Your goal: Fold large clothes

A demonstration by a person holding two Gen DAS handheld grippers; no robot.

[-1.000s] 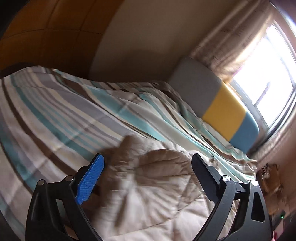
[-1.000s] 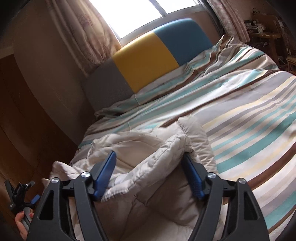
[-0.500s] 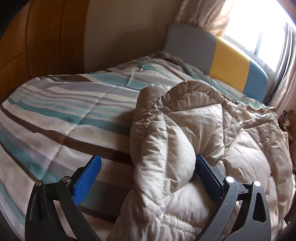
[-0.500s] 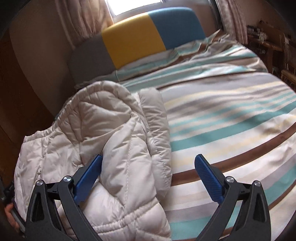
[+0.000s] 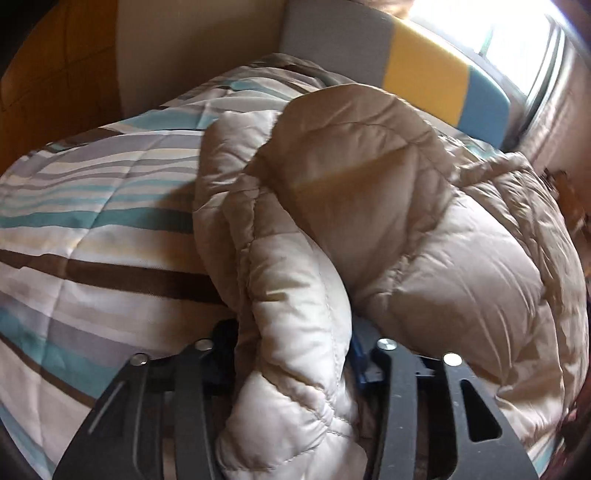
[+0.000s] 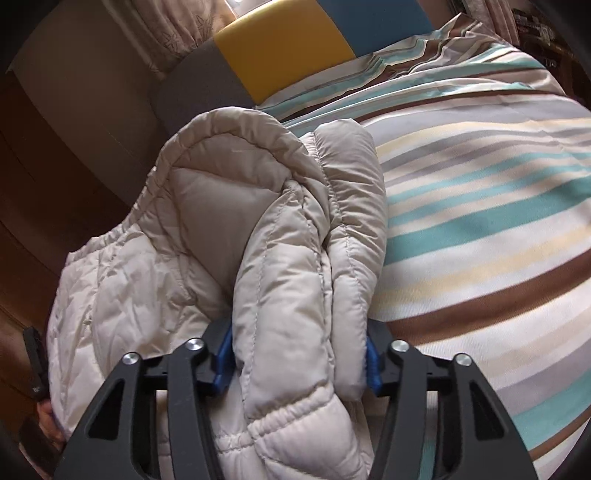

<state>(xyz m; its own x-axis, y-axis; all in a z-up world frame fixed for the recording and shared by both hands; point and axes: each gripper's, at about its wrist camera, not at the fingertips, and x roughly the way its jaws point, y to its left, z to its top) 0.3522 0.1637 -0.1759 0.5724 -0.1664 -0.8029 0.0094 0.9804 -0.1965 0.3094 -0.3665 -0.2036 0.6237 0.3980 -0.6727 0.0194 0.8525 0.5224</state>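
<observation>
Nearest in the left wrist view, the left gripper [image 5: 295, 354] is clamped on a thick roll of the beige puffer jacket [image 5: 388, 229], the quilted fabric bulging up between its black arms and hiding most of the blue pads. In the right wrist view the right gripper [image 6: 297, 354] is likewise closed on a doubled fold of the same jacket [image 6: 288, 266], its blue pads [image 6: 371, 363] pressed into the padding on either side.

Beyond both grippers the jacket lies heaped on the striped duvet [image 5: 92, 221], bunched in folds rather than spread flat. From the right wrist, the jacket's bulk sits to the left, with an elastic-gathered hem [image 6: 110, 236] at its left edge, and the striped duvet [image 6: 480, 221] stretches bare to the right. From the left wrist the arrangement is mirrored, with duvet on the left and jacket on the right.

Farther off, the padded headboard [image 6: 280, 55] in grey, yellow and blue stands at the bed's far end, with a patterned curtain [image 6: 177, 33] and bright window [image 5: 517, 33] behind it
</observation>
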